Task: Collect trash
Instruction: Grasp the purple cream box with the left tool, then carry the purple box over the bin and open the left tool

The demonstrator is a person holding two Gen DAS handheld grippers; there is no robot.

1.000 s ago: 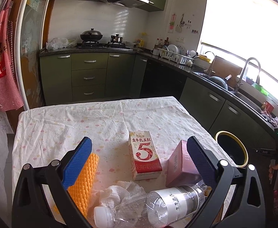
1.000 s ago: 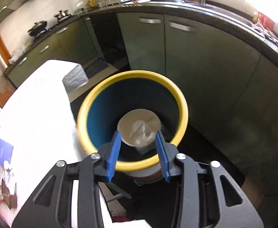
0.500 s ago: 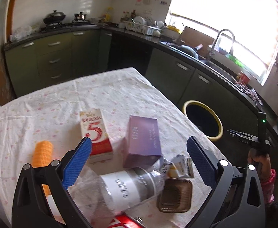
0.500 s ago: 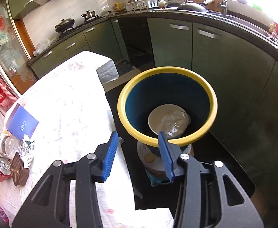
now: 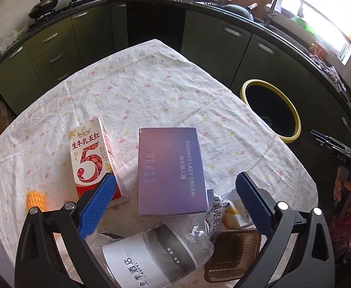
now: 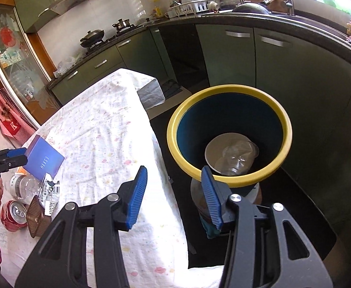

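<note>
left tool [image 5: 173,200] jaws wide apart, empty, above purple box [image 5: 170,170] on desk [image 5: 151,91]; milk carton [image 5: 91,160] by left finger, clear bottle [image 5: 156,256] and brown tray [image 5: 234,252] just below. right tool [image 6: 174,192] jaws apart, empty, between desk edge and yellow-rimmed bin [image 6: 229,180]; crushed bottle [image 6: 237,158] inside bin.

Purple box [image 5: 170,170]; yellow-rimmed blue bin [image 6: 228,180]; floral tablecloth [image 5: 139,88].

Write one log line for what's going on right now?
left gripper: open, over purple box | right gripper: open, empty, beside bin | bin: clear bottle inside | table: trash left
</note>
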